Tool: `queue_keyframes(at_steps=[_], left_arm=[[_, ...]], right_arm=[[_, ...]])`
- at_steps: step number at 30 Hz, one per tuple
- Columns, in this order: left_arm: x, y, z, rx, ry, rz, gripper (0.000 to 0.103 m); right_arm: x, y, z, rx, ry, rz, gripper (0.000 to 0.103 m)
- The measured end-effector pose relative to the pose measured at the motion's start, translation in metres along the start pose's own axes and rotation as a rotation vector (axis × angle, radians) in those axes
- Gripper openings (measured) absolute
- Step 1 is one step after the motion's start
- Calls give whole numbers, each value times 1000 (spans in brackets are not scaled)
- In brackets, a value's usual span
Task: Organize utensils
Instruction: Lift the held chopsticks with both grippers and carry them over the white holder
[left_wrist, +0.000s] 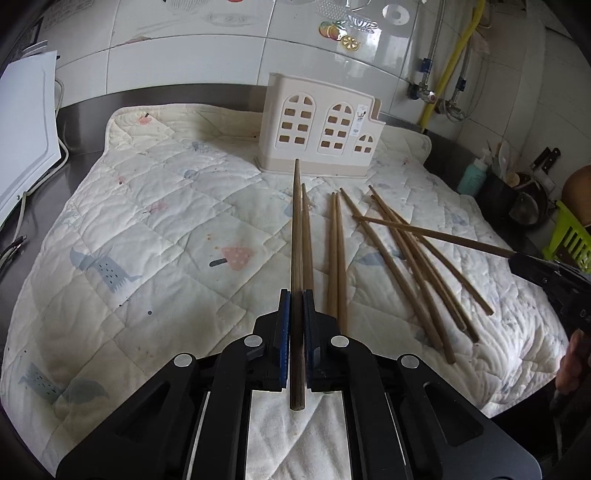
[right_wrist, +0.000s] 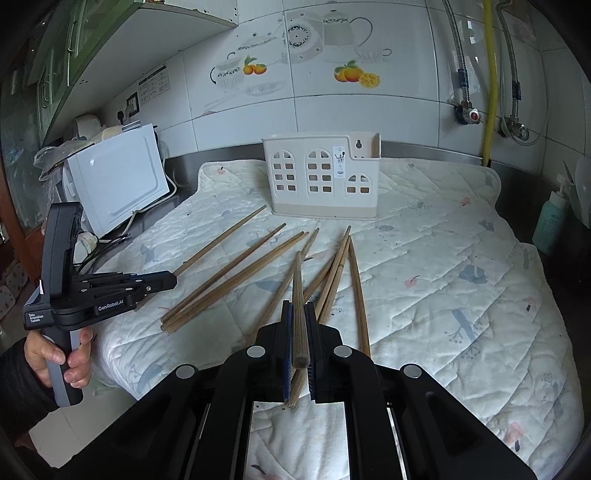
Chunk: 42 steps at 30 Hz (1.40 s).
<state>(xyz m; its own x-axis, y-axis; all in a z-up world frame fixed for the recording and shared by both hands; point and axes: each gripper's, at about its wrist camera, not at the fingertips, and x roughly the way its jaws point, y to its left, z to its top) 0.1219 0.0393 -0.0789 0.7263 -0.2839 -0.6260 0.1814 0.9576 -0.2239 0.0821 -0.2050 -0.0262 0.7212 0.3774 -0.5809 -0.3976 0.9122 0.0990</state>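
Both hand-held grippers, left (left_wrist: 295, 295) and right (right_wrist: 300, 306), each clamp one chopstick (left_wrist: 297, 236); the caddy (left_wrist: 317, 125) beyond looks empty, and about eight loose chopsticks (left_wrist: 399, 266) lie before it.

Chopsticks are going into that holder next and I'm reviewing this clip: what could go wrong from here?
1. The left gripper and right gripper each clamp a chopstick near its thick end, so the long free tips may swing and miss the holder.
2. The light-looking holder could tip on the soft quilt if bumped.
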Motion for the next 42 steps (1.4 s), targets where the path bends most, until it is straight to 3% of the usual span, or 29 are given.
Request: queue_keyframes(at_steps=[4,11,17,25,33,42], left_arm=[[-10,4,6,-52,40,-66,5],[-30,2,13,1,22,-32,5],[-30,-1,16,43,66,-19,5],[-44,-5,33,69,50,-39,5],[-58,-8,61,118,-11,-3,5],[-61,-11,104,135,-44,-57,5]], right_arm=[[-9,1,14,5,-34,-4,6],[-17,5,40,-2,-74,-12,6],[-23,2,57,14,-105,-5,6],[-21,4,72,-22,-89,-4,6],[-30,-1,99,-43,-125,-9,6],[-36,-6,136,-59,-189,-11,6]])
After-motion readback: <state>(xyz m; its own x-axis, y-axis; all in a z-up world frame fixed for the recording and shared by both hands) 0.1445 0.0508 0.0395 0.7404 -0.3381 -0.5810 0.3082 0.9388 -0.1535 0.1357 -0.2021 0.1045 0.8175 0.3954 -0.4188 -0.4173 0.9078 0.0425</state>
